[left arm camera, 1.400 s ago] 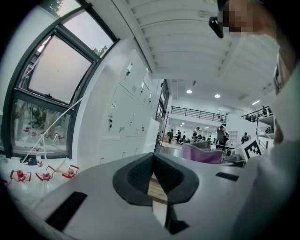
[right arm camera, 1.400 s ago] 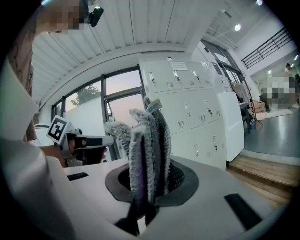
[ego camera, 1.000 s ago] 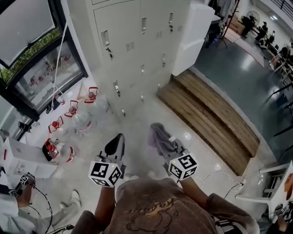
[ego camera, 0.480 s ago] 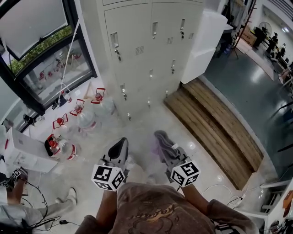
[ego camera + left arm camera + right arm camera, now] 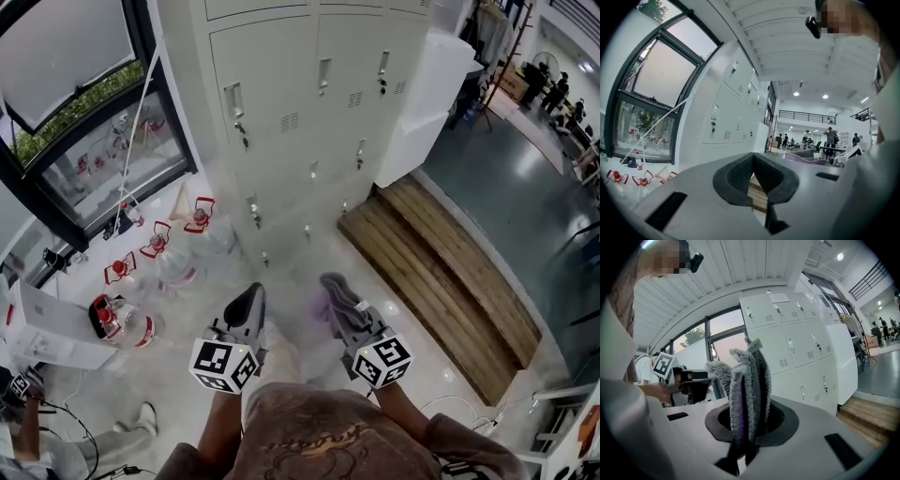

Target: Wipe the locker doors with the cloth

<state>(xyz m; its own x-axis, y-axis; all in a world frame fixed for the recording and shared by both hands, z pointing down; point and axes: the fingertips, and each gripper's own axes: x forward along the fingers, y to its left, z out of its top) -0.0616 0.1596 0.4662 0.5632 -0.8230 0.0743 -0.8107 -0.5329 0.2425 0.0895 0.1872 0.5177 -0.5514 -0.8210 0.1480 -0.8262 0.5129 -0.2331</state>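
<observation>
A bank of pale grey lockers (image 5: pixel 300 103) stands ahead of me, its doors shut, with small handles and vents; it also shows in the left gripper view (image 5: pixel 733 112) and the right gripper view (image 5: pixel 797 352). My right gripper (image 5: pixel 330 286) is shut on a folded grey cloth (image 5: pixel 745 390), which sticks up between its jaws and shows lilac-grey (image 5: pixel 328 298) in the head view. My left gripper (image 5: pixel 246 302) is shut with nothing in it, its pads (image 5: pixel 740 176) meeting at the tip. Both grippers hang low, well short of the lockers.
Several water jugs with red caps (image 5: pixel 155 253) lie on the floor by a large window (image 5: pixel 84 122) at the left. A wooden step (image 5: pixel 441 281) runs along the right of the lockers. A white box (image 5: pixel 52 328) sits at far left. People stand in the distance (image 5: pixel 553 89).
The view has closed in on the lockers, which now stand larger and higher in the frame. Both grippers keep their hold and stay low in front of me.
</observation>
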